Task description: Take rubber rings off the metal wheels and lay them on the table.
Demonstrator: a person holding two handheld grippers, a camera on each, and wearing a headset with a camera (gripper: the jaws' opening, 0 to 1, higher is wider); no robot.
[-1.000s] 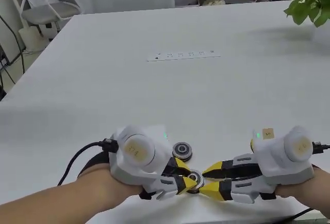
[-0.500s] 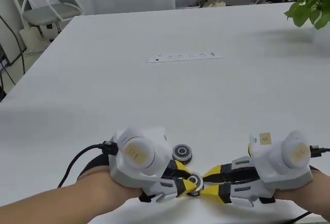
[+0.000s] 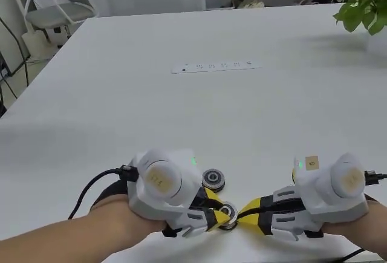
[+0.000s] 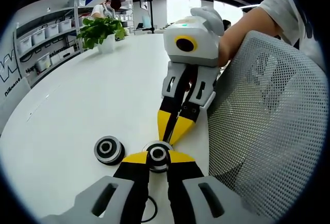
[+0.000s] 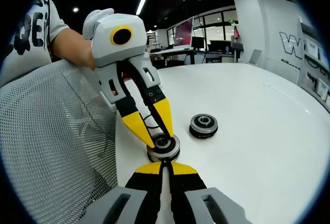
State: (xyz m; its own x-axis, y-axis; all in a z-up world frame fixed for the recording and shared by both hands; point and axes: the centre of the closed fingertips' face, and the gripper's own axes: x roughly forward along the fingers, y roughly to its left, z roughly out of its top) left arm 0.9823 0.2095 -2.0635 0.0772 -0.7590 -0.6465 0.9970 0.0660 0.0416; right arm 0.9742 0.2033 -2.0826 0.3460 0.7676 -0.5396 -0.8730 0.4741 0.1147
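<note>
A metal wheel [image 3: 228, 210] with a black rubber rim sits near the table's front edge, and my left gripper [image 3: 222, 213] is shut on it. In the left gripper view the yellow jaws [image 4: 157, 158] clamp the wheel [image 4: 157, 151] from both sides. My right gripper [image 3: 242, 217] meets it from the right, its jaws [image 5: 165, 168] shut with the tips pinching the wheel's [image 5: 165, 148] rubber ring at the near edge. A second wheel [image 3: 213, 178] with its ring on lies flat just beyond. A thin black loop [image 4: 148, 211] lies under the left gripper.
A mesh chair back [image 4: 268, 121] stands close behind the table's front edge. A white power strip [image 3: 216, 66] is set into the middle of the table [image 3: 181, 112]. A green plant [image 3: 363, 0] stands at the far right. The left gripper's black cable [image 3: 97, 181] trails left.
The right gripper's jaws, open a second ago, have closed at the edge of the held wheel. The left gripper and both wheels have stayed put.
</note>
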